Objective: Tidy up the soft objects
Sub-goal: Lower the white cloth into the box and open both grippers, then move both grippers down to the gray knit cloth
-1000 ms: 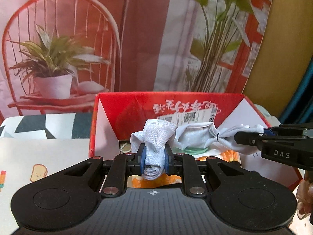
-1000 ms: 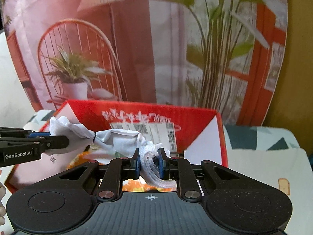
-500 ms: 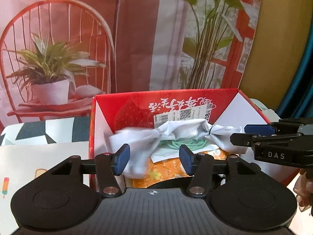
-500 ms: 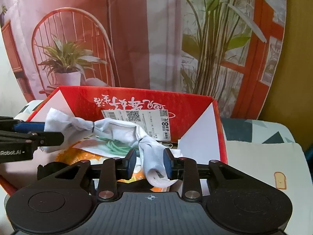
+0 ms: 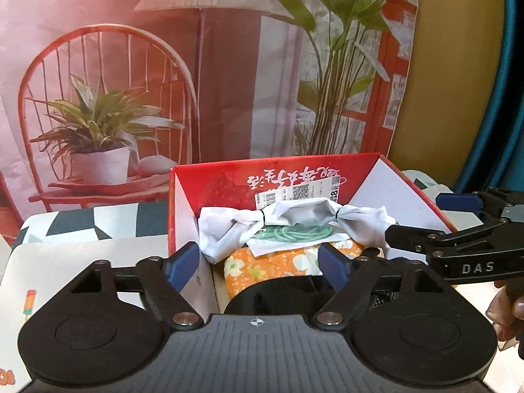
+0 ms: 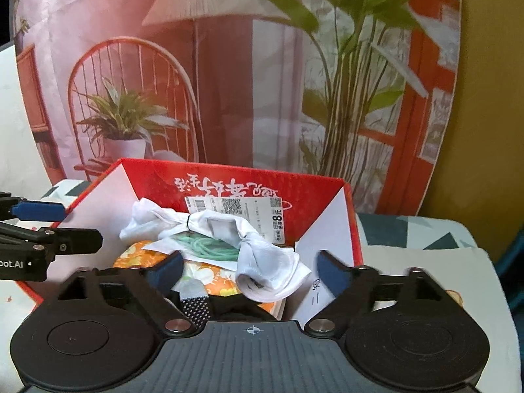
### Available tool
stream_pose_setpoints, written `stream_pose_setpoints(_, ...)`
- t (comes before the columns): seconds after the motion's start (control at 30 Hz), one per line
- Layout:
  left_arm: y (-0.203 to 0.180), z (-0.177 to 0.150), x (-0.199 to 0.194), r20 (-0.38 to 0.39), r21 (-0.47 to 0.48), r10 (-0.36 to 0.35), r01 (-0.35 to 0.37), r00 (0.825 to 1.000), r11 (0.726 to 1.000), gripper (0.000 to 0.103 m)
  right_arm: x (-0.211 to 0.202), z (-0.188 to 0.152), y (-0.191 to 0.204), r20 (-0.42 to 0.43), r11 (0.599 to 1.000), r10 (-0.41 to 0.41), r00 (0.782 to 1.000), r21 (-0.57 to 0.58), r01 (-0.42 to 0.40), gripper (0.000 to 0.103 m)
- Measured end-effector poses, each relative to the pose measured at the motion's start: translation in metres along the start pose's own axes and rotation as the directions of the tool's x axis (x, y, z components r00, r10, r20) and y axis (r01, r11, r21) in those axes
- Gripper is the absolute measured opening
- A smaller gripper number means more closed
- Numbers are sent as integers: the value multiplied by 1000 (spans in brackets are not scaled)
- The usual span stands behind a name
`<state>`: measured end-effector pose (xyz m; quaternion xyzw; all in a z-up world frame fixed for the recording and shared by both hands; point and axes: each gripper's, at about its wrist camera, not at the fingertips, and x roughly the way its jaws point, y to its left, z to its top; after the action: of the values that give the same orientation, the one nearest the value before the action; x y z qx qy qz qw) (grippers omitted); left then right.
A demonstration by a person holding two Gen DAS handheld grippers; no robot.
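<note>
A white cloth bundle [image 5: 294, 221], cinched at two points by thin black ties, lies across the contents of an open red cardboard box [image 5: 226, 180], over a coil of green bands [image 5: 291, 234] and an orange floral cloth [image 5: 262, 267]. The left gripper [image 5: 260, 262] and right gripper [image 6: 249, 267] have just been opening; both jaws stand wide apart, pressing on nothing. The bundle's right end droops near the box's right wall [image 6: 330, 229]. A printed backdrop [image 6: 229, 82] stands close behind the box.

Printed backdrop [image 5: 229, 75] of chair, lamp and plants beside a mustard wall [image 5: 455, 65]
</note>
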<state>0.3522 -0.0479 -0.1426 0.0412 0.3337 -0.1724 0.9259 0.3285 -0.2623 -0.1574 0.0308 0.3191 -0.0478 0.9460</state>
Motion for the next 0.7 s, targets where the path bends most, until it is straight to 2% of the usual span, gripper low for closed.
stream_pose_setpoints(0.23, 0, -11, -17, 2, -9, 0, 0, 1000, 1000, 85, -29, -13, 4, 55, 1000, 11, 998, 7, -11, 102)
stream_pose_setpoints(0.7, 16, -53, -61, 33, -55, 18, -16, 999, 998, 88, -89, -65, -7, 181, 994, 71, 981, 73, -85, 102)
